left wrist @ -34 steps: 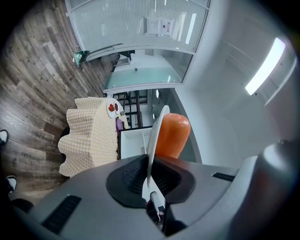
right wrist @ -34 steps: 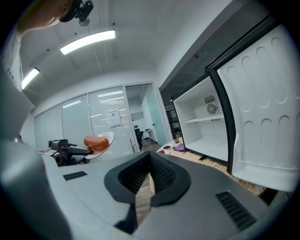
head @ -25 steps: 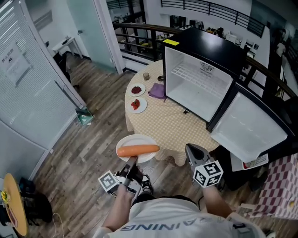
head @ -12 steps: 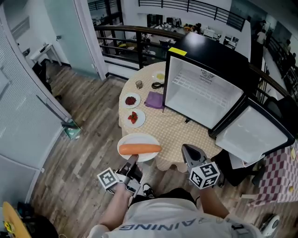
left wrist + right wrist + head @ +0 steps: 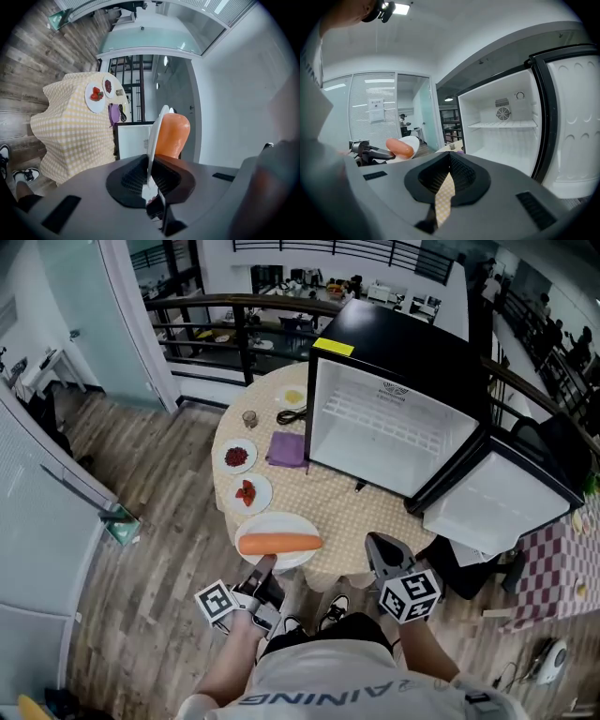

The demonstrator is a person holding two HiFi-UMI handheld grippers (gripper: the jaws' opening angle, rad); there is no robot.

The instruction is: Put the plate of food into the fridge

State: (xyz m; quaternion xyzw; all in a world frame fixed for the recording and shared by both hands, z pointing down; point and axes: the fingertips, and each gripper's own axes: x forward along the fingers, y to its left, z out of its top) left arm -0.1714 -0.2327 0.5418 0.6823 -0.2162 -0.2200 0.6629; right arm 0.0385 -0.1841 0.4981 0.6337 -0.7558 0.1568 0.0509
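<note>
the left gripper is clamped on the near rim of a white plate, which carries one long orange piece of food lying crosswise. seen from the head view, the plate sits over the 6 o'clock edge of a round table in a yellow checked cloth. the open, empty fridge stands on the table at the plate's 1 o'clock, its door swung out toward 3 o'clock. the right gripper, at the plate's 3 o'clock, has its jaws together on nothing. two small dishes of red food and a purple cloth lie at the plate's 11 to 12 o'clock.
</note>
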